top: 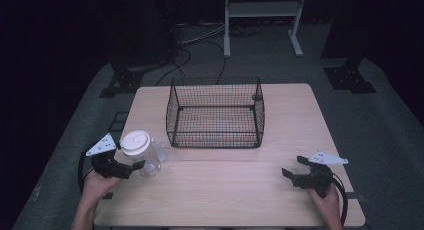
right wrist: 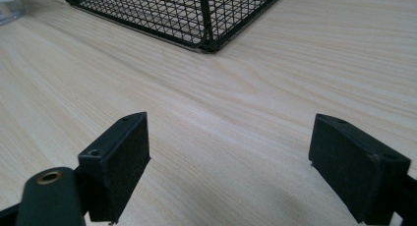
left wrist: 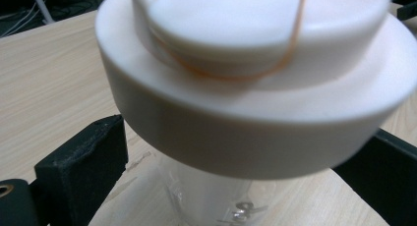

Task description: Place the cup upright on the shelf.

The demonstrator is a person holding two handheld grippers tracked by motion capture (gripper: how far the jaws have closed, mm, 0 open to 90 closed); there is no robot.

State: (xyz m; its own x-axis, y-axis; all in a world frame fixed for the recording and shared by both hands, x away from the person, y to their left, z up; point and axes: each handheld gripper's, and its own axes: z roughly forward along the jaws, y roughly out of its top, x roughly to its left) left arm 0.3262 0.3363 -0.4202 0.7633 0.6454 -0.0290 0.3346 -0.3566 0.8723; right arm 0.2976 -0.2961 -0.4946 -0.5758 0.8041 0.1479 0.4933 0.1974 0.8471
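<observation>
— Two grippers are in our hands at the wooden table [top: 240, 190]. Where does our left gripper [top: 131, 166] sit?

— At the near left part of the table, right against the clear jar [top: 145, 160] with the white lid [top: 135, 142]. In the left gripper view the lid [left wrist: 255, 78] looms just above and between our two black jaws, and the see-through body [left wrist: 211, 201] of the jar stands between them.

— Are those jaws clamped on it?

— We cannot tell. One jaw stands at each side of the jar, close to it, but the lid hides the place where they would meet the glass.

— And the jar itself?

— It stands upright on the table, near the left edge, just in front of the near left corner of the black wire basket [top: 216, 112], a little apart from it.

— Our right gripper [top: 294, 169]?

— It is held low over the near right part of the table, well apart from the jar. In the right gripper view its jaws are spread wide with bare wood between them, gripping nothing, and a corner of the basket [right wrist: 196, 14] lies ahead of them.

— The basket's place?

— It sits in the middle of the table's far half
</observation>
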